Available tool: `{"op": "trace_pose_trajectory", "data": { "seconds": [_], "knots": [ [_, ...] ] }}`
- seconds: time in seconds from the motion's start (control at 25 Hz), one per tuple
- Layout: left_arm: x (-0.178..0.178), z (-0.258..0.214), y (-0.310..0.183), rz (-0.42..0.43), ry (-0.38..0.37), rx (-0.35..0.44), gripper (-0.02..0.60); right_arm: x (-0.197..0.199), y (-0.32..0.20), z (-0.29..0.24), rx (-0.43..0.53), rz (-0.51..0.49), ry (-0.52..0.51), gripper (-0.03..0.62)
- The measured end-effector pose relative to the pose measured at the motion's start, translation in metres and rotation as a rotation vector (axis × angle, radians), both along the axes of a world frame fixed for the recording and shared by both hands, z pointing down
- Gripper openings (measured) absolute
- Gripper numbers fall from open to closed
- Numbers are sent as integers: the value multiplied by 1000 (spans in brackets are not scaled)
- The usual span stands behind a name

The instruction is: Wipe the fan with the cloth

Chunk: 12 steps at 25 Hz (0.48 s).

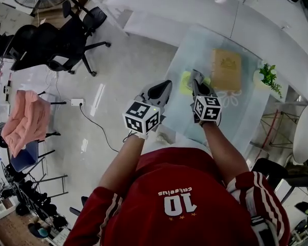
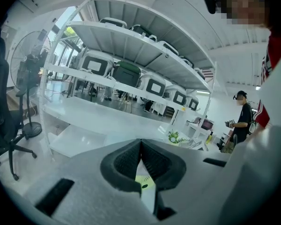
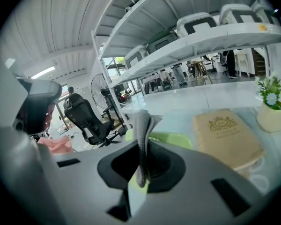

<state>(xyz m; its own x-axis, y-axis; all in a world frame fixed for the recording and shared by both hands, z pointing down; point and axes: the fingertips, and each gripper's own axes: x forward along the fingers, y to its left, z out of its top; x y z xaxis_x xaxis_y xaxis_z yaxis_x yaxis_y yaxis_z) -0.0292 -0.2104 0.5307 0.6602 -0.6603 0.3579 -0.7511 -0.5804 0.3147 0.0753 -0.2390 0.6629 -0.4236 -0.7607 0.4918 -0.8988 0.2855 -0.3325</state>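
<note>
Slippage of the thin grey cloth [image 3: 141, 125] is judged the main risk. Only a narrow fold is pinched in the right gripper [image 3: 141, 165], jaws clamped on it, w/ most of the fabric standing loose above the tips. If that fold is dragged hard across the fan, it could be pulled out.

The small lime-green round fan [image 1: 186, 83] looks light and is not held down. The left gripper [image 2: 140, 146] is clenched w/ nothing btwn its jaws and is held near the table's left edge, beside the fan. The fan could thus be pushed along the smooth glass table [image 1: 205, 42] into the tan rectangular book [image 1: 226, 69] just beside it, or towards the little potted plant [image 1: 268, 77] further right. If the approach is too steep, a hard jaw tip rather than cloth could be brought onto the grille.

The fan appears to lie flat on the glass, just under and ahead of the right gripper's tips, and is partly covered by them in the head view. Pale radial ribs and a small dark spot are made out in the left gripper view. No dust or marks can be told. Contact btwn cloth and fan is not shown.
</note>
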Motion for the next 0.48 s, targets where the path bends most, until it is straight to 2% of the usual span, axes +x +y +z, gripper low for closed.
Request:
{"op": "trace_pose_trajectory", "data": {
  "seconds": [0.48],
  "knots": [
    [19,2,-3,49,18,-4,-2,29,6,2,-4,47,27,23]
  ]
}}
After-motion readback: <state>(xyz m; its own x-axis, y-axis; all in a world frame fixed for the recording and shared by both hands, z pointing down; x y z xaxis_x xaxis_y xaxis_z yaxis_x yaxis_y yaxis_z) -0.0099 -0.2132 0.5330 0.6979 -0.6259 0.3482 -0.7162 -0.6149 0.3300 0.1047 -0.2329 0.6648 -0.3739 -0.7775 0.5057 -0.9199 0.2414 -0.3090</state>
